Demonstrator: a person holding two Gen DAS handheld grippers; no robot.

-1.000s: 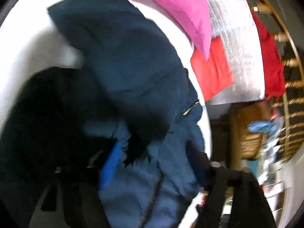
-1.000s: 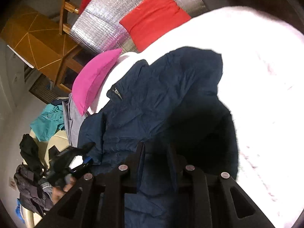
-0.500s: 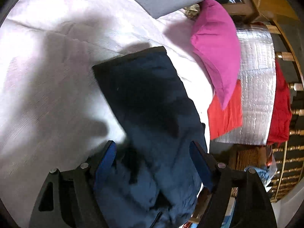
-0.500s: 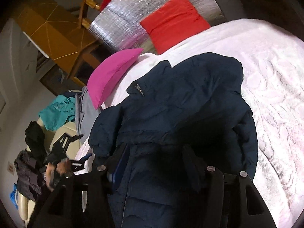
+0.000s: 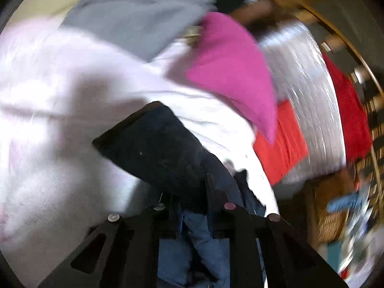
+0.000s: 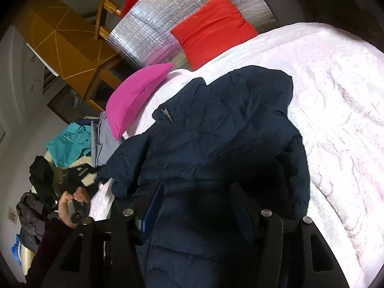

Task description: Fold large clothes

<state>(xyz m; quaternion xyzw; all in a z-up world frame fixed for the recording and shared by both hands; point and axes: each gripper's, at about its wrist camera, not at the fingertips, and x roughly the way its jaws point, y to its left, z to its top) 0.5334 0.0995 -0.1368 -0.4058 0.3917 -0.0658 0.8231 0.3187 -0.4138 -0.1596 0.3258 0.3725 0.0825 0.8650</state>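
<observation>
Navy puffer jacket (image 6: 216, 129) spread on white bedspread (image 6: 336, 110).

White-quilted bed (image 6: 336, 100), silver foil headboard (image 6: 172, 24)

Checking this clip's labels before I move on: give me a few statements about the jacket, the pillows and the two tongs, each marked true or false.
1. The left tongs are shut on the navy puffer jacket. True.
2. The right tongs are clamped shut on the jacket. False: their fingers stand apart over the fabric, gripping nothing.
3. The jacket lies on a white bedspread. True.
4. The pink pillow lies on top of the jacket. False: it sits beside the jacket's collar, at the bed's edge.
5. The red pillow leans against a silver foil panel. True.
6. The jacket is already folded into a neat square. False: it lies spread out and rumpled.
</observation>
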